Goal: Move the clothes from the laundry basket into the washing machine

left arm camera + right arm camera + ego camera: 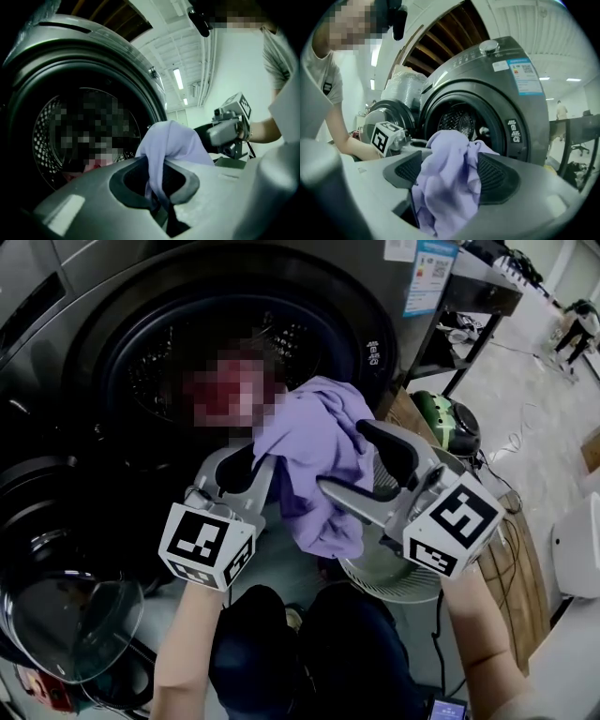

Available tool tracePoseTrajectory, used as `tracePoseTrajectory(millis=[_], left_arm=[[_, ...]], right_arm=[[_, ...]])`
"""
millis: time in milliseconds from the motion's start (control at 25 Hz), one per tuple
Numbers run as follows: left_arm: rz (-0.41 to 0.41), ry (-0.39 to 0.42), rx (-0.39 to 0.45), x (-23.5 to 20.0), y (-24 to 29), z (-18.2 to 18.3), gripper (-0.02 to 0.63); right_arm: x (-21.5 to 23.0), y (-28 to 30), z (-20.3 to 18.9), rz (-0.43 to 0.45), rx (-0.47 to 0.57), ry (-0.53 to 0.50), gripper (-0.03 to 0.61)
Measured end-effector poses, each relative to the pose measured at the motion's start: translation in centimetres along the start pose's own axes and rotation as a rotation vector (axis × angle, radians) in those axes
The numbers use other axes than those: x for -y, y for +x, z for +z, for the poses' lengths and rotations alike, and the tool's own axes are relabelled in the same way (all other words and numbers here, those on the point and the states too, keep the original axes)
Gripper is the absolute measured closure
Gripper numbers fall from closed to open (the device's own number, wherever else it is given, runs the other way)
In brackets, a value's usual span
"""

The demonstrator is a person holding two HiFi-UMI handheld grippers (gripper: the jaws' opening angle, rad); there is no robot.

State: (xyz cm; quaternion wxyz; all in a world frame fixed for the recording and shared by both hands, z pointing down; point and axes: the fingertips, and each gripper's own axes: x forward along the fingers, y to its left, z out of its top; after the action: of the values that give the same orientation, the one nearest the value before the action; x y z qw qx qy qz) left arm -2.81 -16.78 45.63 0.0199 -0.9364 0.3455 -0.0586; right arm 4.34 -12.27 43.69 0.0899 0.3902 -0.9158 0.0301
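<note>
So right now both grippers are hanging out in front of the dark grey front-loading washing machine (375,306). A lilac-purple cloth garment (319,442) is strung between them, right in front of the round drum opening (141,371) and not inside it yet.

The left gripper (251,470) is doing the actual holding. Its jaws are clenched on a thin pulled-up fold of the garment, and in the left gripper view you can see the fabric pinching down into the gap.

The right gripper (345,457) is sitting just beside it with its jaws spread wide, released. A fat bunch of the purple cloth is lying loosely between the two ribbed black pads (497,176), more draped there than squeezed.

Most of the garment is dangling below the two grippers, over the person's dark-trousered knees (309,652).

The machine's clear glass door (75,624) is standing open at the lower left of the head view. A white slatted round basket (375,579) is sitting under the right gripper, just beside the machine. I can't really tell what's in it, since the gripper is covering it. A blue and white sticker (429,273) is showing on the machine's top corner. Both grippers are pointing roughly level toward the drum.
</note>
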Motion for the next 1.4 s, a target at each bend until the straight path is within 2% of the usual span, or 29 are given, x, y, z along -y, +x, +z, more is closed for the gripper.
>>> tracePoseTrajectory(millis=[120,320,400,520,560,760,960,1160,1320,1400], left_arm=[[0.067,0.007,0.027,-1.4,-1.0,0.5,0.575],[0.135,-0.021,0.077,-3.2,-2.2,1.1,0.575],[0.166,-0.034,0.086,-3.9,-2.8,1.5,0.575],[0.225,-0.063,0.08,-5.4,-3.4,1.0,0.575],[0.251,-0.074,0.064,-5.9,-3.6,0.4,0.575],[0.388,-0.131,-0.034,-8.8,-4.7,-2.7,0.569],[0.391,-0.173,-0.023,-9.2,-5.4,-3.2,0.448],[0.361,-0.166,-0.031,-8.8,-5.4,-3.4,0.448],[0.376,-0.196,-0.001,-9.4,-6.0,-3.4,0.449],[0.385,-0.203,0.008,-9.8,-6.2,-3.4,0.449]], right_arm=[[-1.3,1.7,-2.5,0.037,-0.088,-0.028,0.143],[-3.3,5.7,-5.5,0.085,-0.162,-0.035,0.134],[-3.8,7.3,-6.1,0.082,-0.177,-0.036,0.197],[-3.2,9.5,-6.7,0.043,-0.193,-0.025,0.388],[-2.8,10.1,-6.7,0.023,-0.194,-0.011,0.415],[-0.8,12.6,-4.7,-0.069,-0.14,0.044,0.46],[1.6,16.1,-2.3,-0.125,-0.08,0.034,0.469],[4.8,20.1,1.6,-0.188,0.01,0.024,0.476],[5.9,22.5,5.1,-0.218,0.085,-0.005,0.476],[6.6,23.6,5.9,-0.229,0.088,0.003,0.474]])
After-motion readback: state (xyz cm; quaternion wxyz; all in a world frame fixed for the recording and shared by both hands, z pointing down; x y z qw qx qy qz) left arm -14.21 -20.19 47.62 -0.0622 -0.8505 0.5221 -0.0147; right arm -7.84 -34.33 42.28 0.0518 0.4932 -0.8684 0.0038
